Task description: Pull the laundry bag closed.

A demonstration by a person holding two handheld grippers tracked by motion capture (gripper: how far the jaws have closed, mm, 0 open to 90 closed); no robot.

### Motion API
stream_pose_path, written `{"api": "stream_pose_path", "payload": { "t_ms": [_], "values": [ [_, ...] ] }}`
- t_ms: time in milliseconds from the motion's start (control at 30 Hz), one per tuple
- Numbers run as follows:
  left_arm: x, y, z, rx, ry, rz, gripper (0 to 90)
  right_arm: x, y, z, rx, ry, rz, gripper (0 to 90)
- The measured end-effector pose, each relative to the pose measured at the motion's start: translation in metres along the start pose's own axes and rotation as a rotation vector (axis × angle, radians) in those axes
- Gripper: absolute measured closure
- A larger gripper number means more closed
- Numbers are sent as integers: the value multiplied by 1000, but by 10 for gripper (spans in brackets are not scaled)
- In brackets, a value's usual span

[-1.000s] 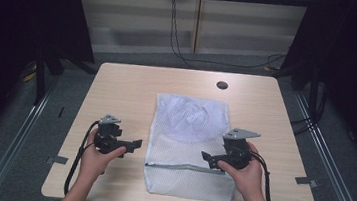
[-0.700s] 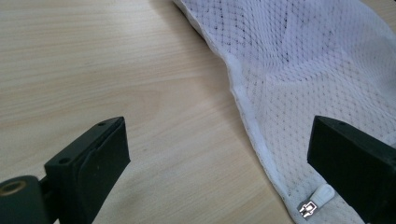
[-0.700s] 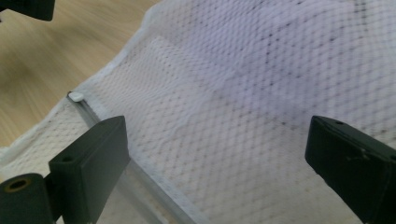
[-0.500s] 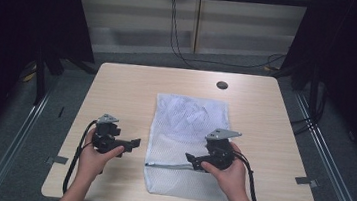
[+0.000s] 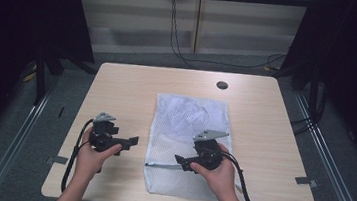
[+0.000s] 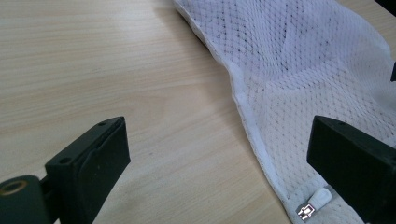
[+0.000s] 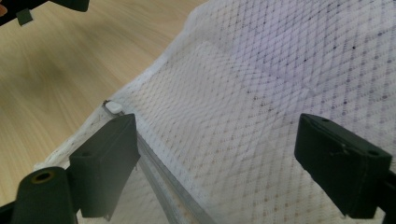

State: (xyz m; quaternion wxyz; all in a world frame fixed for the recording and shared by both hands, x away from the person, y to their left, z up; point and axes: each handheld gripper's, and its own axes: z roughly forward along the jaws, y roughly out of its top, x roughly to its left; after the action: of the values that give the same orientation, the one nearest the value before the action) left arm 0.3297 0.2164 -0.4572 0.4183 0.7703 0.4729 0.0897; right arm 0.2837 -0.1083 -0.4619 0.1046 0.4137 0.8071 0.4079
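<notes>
Grey carpet and dark curtains surround a pale wooden table with rounded corners, and a small dark round hole sits near its far edge. On the left, a person's hand holds the left gripper just above the bare wood, its jaws spread wide with nothing between them, pointing toward the left edge of a white mesh laundry bag just beside it. That bag lies flat across the middle of the table, lengthwise from far to near, with something pale and crumpled showing through its far half. A zipper runs across the bag near its near end, and its small white pull tab rests at the left edge. Further right, the right gripper hangs over the bag close to the zipper line, jaws wide apart and holding nothing, with its black cable trailing back off the near edge.
</notes>
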Motion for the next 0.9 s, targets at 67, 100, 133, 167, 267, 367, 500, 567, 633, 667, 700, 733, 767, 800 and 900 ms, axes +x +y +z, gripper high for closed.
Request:
{"api": "stream_pose_path", "payload": {
  "t_ms": [67, 100, 133, 167, 267, 367, 500, 567, 633, 667, 700, 733, 767, 800, 900],
  "values": [
    [0, 0, 0, 5, 3, 6, 55, 1, 1, 2, -7, 6, -1, 143],
    [0, 0, 0, 1, -1, -1, 56, 1, 1, 2, -7, 6, -1, 143],
    [0, 0, -1, 1, 1, 1, 56, 2, 2, 2, -7, 4, 4, 147],
    [0, 0, -1, -1, 1, 2, 56, 3, 3, 3, -8, 6, 1, 154],
    [0, 1, -2, -5, 4, 3, 57, 5, 5, 5, -7, 17, 8, 170],
    [0, 1, -2, 0, 2, 10, 58, 8, 5, 9, -5, 26, 11, 189],
    [0, 1, -2, -1, 0, 7, 58, 12, 5, 14, 5, 41, 3, 218],
    [-1, 0, -2, 1, 1, 6, 58, 13, 6, 15, 7, 46, 12, 224],
    [-1, 0, -2, -1, 2, 4, 58, 14, 7, 16, 1, 56, 12, 237],
    [-1, 0, -2, -2, 3, 3, 58, 14, 7, 17, 4, 62, 19, 241],
    [0, 0, -3, 0, 2, 8, 58, 15, 8, 18, 4, 69, 20, 248],
    [0, 0, -3, 0, 2, 8, 58, 15, 8, 18, 4, 69, 20, 248],
    [0, 0, -3, 4, 2, 10, 58, 16, 9, 19, 2, 71, 20, 255],
    [0, 0, -3, 3, 4, 6, 58, 17, 9, 19, 3, 78, 27, 256],
    [1, 0, -3, 2, 3, 6, 59, 18, 9, 21, 0, 87, 34, 264]
  ]
}}
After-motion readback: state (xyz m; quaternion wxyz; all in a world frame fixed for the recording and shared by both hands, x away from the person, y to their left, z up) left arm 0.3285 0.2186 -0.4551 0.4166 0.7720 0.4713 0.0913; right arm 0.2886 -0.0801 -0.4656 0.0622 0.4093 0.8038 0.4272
